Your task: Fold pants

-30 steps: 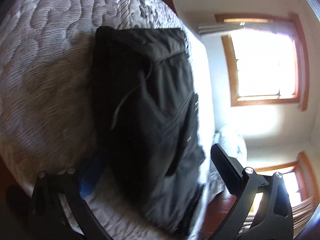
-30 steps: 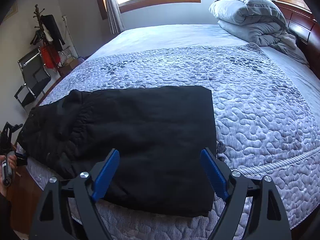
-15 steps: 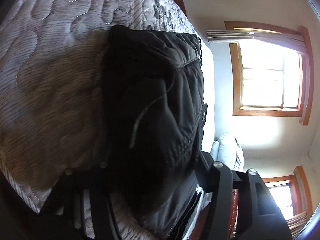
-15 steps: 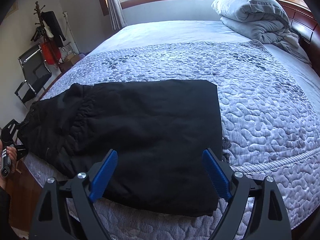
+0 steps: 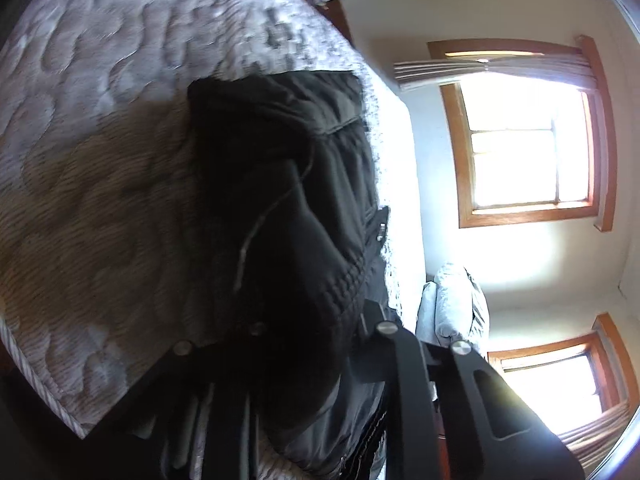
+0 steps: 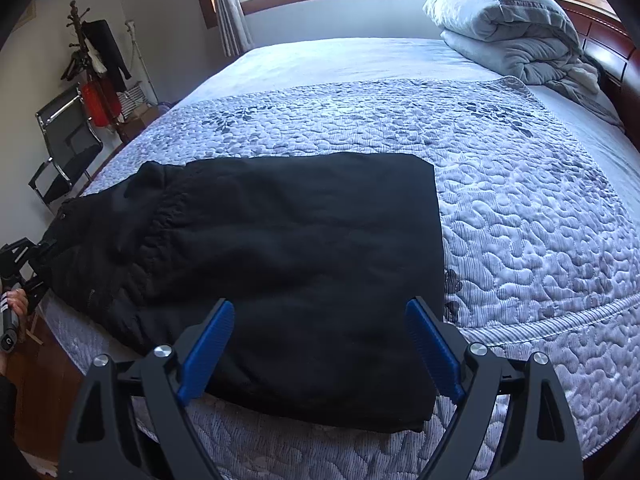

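Note:
Black pants (image 6: pixel 288 264) lie folded on the quilted bed (image 6: pixel 540 240), waistband end at the left edge. My right gripper (image 6: pixel 320 344) is open and empty, its blue pads (image 6: pixel 208 344) hovering over the near edge of the pants. My left gripper (image 5: pixel 312 344) is at the waistband end, jaws closed around a bunched part of the pants (image 5: pixel 288 240); the fabric hides the fingertips. In the right wrist view the left gripper (image 6: pixel 28 264) shows at the far left, against the waistband.
A folded grey duvet (image 6: pixel 512 28) lies at the far right by the wooden headboard (image 6: pixel 612 48). A coat rack (image 6: pixel 92 60) and a black chair (image 6: pixel 64 140) stand left of the bed. Windows (image 5: pixel 528 152) are beyond.
My left gripper has moved onto the waistband end and closed on it, its blue pads now buried in fabric. My right gripper has stayed open and drifted slightly.

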The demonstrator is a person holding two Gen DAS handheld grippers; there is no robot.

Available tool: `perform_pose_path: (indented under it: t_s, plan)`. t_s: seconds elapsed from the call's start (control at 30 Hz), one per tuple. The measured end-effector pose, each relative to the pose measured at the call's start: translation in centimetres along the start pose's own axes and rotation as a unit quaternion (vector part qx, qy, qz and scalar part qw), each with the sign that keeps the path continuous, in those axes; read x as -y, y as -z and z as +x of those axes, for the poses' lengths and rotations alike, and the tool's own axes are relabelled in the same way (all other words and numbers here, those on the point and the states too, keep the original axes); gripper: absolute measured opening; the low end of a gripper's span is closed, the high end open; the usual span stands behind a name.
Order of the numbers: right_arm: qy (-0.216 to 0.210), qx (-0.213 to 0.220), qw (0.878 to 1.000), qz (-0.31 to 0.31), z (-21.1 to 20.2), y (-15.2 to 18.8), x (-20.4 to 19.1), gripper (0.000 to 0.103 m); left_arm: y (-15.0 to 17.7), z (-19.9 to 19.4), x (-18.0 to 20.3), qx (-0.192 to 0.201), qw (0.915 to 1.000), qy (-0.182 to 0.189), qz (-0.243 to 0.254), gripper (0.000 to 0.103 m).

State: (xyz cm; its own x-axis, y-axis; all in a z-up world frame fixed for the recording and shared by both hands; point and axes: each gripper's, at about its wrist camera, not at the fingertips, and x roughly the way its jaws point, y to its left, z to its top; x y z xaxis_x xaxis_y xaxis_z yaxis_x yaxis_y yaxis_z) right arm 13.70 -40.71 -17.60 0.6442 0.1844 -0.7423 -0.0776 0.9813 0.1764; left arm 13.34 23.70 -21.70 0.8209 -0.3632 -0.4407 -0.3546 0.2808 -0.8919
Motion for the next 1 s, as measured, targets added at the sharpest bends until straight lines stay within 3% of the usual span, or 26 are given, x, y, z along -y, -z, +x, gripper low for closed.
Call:
perform_pose_path:
  t_s: [0.37, 0.57, 0.77, 0.87, 1.0]
  plan:
    - [-0.006, -0.009, 1.000, 0.015, 0.5, 0.4, 0.6, 0.088, 1.8, 0.1, 7.7, 0.015, 0.9928, 0.040, 0.112, 0.013]
    - [-0.009, -0.007, 1.000, 0.021, 0.5, 0.4, 0.9, 0.088, 4.2, 1.4, 13.7, 0.003, 0.9767, 0.044, 0.210, 0.013]
    - [-0.013, -0.005, 0.999, 0.030, 0.4, 0.4, 1.5, 0.088, 8.3, 3.3, 18.7, -0.028, 0.9504, 0.044, 0.307, 0.016]
    - [-0.015, -0.002, 0.999, 0.036, 0.3, 0.3, 1.8, 0.088, 10.8, 4.1, 20.5, -0.043, 0.9321, 0.033, 0.358, 0.018]
    - [-0.020, 0.002, 0.999, 0.046, 0.1, 0.3, 2.3, 0.088, 14.7, 5.2, 21.9, -0.070, 0.8995, 0.005, 0.431, 0.021]
